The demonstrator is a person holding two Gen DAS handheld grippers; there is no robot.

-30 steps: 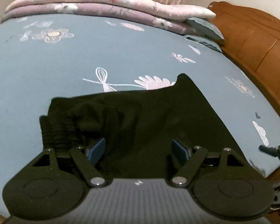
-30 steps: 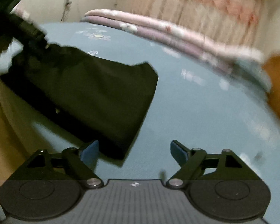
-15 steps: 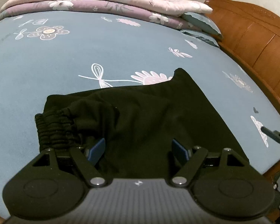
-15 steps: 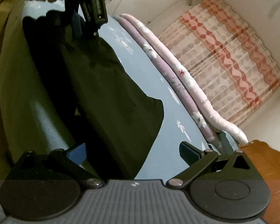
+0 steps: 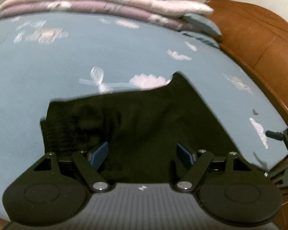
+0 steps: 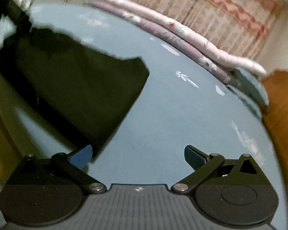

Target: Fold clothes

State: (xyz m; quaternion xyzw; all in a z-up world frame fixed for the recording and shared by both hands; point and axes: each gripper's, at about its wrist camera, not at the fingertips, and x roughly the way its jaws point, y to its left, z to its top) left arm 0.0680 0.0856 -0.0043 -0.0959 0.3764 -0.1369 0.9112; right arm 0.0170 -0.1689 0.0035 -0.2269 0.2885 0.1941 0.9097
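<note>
A black garment [image 5: 144, 118] with a gathered elastic waistband [image 5: 61, 132] lies flat on the blue flowered bedsheet [image 5: 86, 57]. My left gripper [image 5: 142, 146] hovers over its near edge, jaws open, dark cloth showing below and between the blue pads without being pinched. My right gripper [image 6: 138, 149] is open over bare sheet, with the garment [image 6: 76, 80] just beyond its left finger. One of its fingers also shows at the right edge of the left wrist view, the right gripper [image 5: 278, 136]. The left gripper is a dark blur [image 6: 15, 13] at the garment's far end.
A folded pink and mauve quilt [image 5: 105, 2] runs along the bed's far side, with a grey-blue pillow [image 5: 201, 23] at its end. A wooden headboard [image 5: 259, 38] borders the right side. A striped curtain [image 6: 220, 9] hangs behind the bed.
The right wrist view swung from a rolled, sideways look back to level, and its jaws stand slightly wider. The left gripper and the garment have hardly moved.
</note>
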